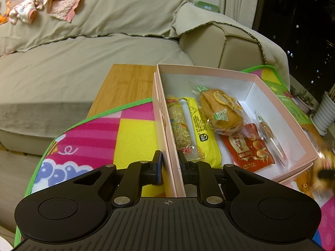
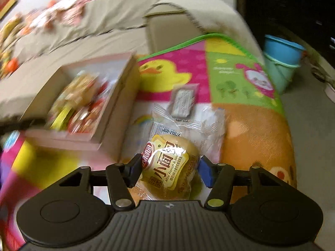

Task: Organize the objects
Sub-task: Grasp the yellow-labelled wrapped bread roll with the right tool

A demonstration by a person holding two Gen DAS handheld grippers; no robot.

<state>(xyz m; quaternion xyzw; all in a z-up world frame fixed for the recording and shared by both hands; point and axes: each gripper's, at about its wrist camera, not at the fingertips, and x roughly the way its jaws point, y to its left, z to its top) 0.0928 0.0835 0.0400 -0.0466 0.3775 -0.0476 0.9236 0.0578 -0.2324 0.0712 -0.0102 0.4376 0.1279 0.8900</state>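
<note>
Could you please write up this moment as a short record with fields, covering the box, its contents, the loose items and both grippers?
surface: colourful play mat
box: pink box, open, on the mat
in box: grain bar, yellow packet, wrapped bun, red quail egg pack, a clear-wrapped snack
left gripper: shut on the box's near wall
right gripper: jaws either side of a wrapped mini French bread, not clearly pressing it
loose on mat: small grey sachet
background: beige sofa
</note>
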